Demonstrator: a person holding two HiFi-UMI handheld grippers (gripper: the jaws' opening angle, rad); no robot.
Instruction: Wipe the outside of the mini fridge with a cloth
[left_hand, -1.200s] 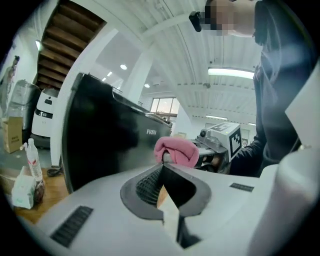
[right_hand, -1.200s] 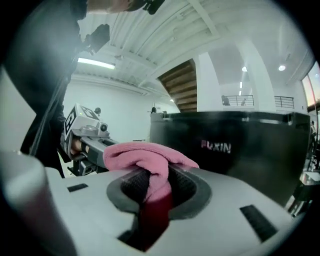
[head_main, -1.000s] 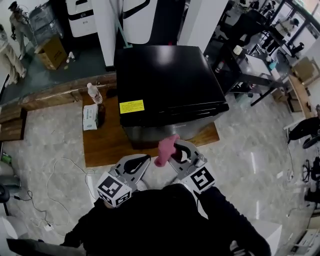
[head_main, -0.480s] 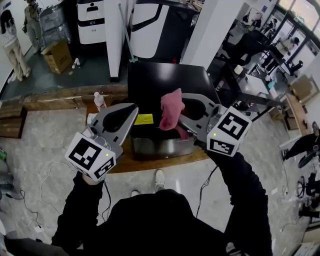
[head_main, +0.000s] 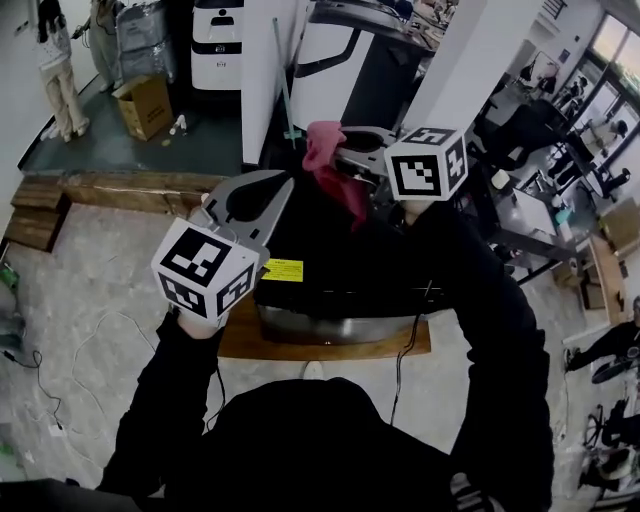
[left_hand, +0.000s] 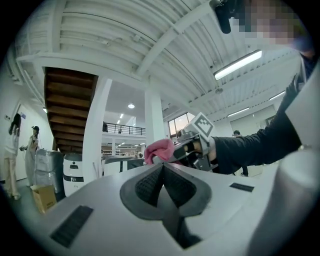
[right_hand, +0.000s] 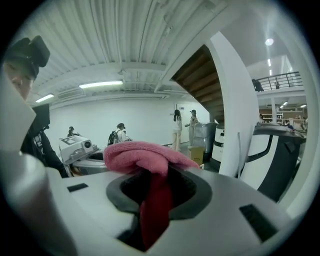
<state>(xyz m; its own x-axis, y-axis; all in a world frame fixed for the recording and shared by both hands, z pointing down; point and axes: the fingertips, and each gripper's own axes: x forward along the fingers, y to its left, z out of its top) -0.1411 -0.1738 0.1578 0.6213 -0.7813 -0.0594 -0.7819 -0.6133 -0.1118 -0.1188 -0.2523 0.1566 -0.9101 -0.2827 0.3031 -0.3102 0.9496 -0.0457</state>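
The black mini fridge (head_main: 335, 262) with a yellow label (head_main: 283, 270) stands on a wooden board (head_main: 330, 345) below my raised arms. My right gripper (head_main: 340, 155) is held high above the fridge's far edge, shut on a pink cloth (head_main: 325, 165) that hangs from the jaws. In the right gripper view the cloth (right_hand: 145, 156) bulges over the closed right gripper (right_hand: 155, 175). My left gripper (head_main: 284, 190) hovers left of it, also well above the fridge. Its jaws meet in the left gripper view, the left gripper (left_hand: 162, 167) holding nothing, with the cloth (left_hand: 160, 150) beyond.
A low wooden platform (head_main: 100, 185) runs along the back left. Behind it are a white pillar (head_main: 262, 70), a white machine (head_main: 217, 45), a cardboard box (head_main: 143, 105) and a standing person (head_main: 58, 70). A cable (head_main: 90, 340) trails on the floor; desks (head_main: 530, 215) stand right.
Both grippers have risen from low at the fridge's front to high above its top, the cloth carried up in the right one. The head view has tipped forward.
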